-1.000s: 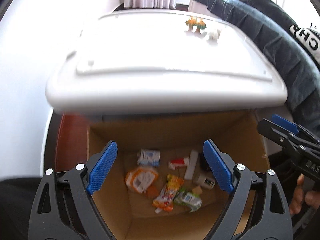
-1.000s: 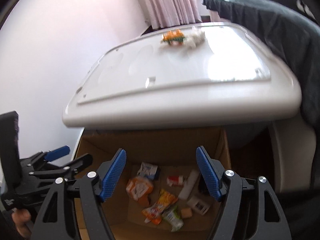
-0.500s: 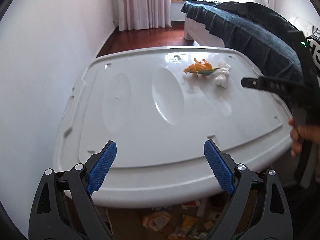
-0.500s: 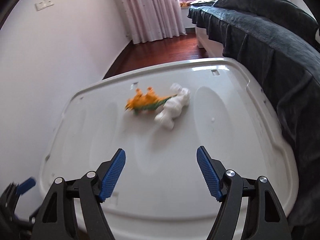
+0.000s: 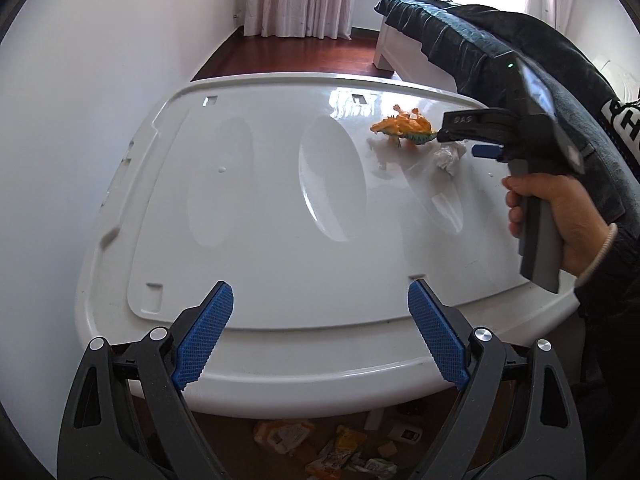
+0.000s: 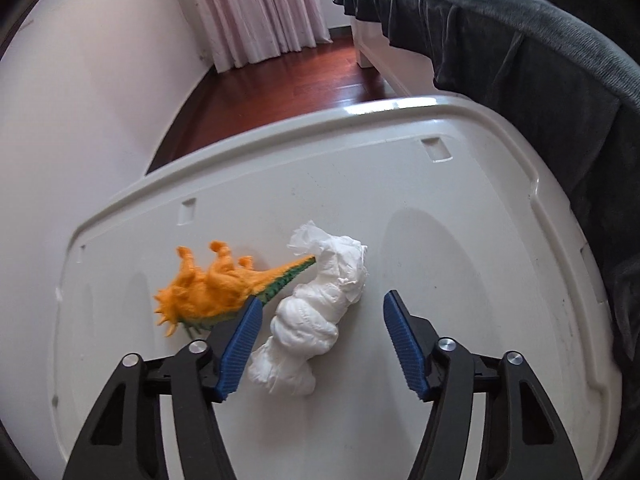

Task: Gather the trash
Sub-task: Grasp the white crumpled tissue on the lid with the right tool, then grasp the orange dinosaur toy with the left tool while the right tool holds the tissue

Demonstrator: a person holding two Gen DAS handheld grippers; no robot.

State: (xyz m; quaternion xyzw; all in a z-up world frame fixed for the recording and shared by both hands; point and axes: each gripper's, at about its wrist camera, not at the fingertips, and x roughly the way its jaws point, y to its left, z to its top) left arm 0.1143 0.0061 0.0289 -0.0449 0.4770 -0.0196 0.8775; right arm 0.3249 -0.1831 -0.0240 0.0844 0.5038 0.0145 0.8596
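Both tongs have risen from the trash box to the white table; the right tongs (image 6: 322,338), spread wide, straddle a crumpled tissue (image 6: 316,320) beside an orange toy dinosaur (image 6: 216,292). Left tongs (image 5: 320,332) hover spread, empty. Tissue looks light and soft (pinch its middle).

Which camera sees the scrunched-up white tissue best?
The right wrist view. There the tissue lies large and whole between the open right gripper fingers, beside the orange toy dinosaur. The left wrist view shows it only small and far off, partly hidden behind the right gripper.
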